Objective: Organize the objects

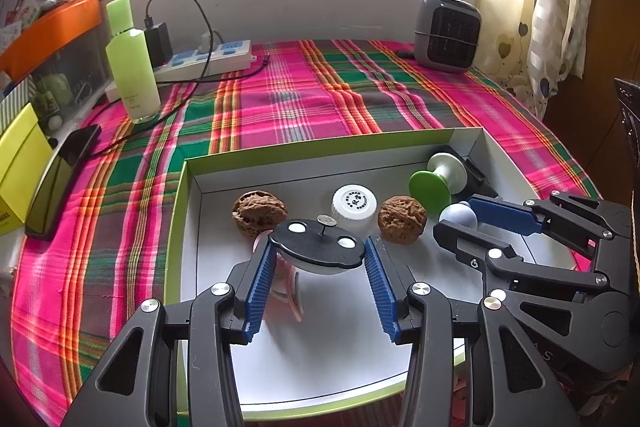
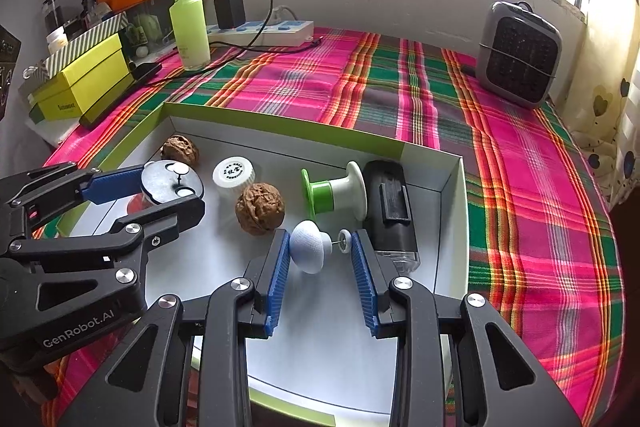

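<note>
Two items held over white tray [image 1: 192, 267]: black disc [image 1: 318, 243] pinched in left claw [image 1: 320, 259], pale ball-headed pin [image 2: 308, 247] pinched in right claw [image 2: 320, 247]; walnuts, cap, green spool already placed inside; task judged nearly done

Both wrist views sit low and close over the white tray [image 1: 192, 211] [image 2: 452, 179], facing the window wall; the 2 views share tray and heater [image 1: 446, 33] [image 2: 518, 53].

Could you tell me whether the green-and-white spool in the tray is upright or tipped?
Tipped: the spool lies on its side, flanges on edge, in the tray.
</note>
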Available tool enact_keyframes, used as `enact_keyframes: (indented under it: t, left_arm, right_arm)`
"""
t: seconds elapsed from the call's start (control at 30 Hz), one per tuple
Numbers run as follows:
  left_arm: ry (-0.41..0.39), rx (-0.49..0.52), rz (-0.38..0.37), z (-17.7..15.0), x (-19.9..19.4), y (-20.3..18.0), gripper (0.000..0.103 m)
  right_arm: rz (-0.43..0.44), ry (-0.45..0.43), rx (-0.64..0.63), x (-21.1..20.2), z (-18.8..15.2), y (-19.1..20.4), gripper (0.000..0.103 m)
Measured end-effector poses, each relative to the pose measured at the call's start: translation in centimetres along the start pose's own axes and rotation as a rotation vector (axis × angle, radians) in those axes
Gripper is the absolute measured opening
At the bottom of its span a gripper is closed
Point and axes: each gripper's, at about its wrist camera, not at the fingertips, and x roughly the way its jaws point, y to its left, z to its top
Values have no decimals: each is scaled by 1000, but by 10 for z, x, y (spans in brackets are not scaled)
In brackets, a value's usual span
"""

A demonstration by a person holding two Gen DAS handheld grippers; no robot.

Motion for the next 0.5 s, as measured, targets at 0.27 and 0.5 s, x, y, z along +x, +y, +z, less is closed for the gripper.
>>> enact_keyframes:
  t: [0.27, 0.5]
  left_arm:
    - [0, 5, 5, 0, 0, -1, 45]
    - [0, 3, 4, 0, 0, -1, 45]
  right_arm:
    - [-12, -1, -9, 0, 0, 2, 33]
    - [-13, -2, -8, 0, 0, 1, 33]
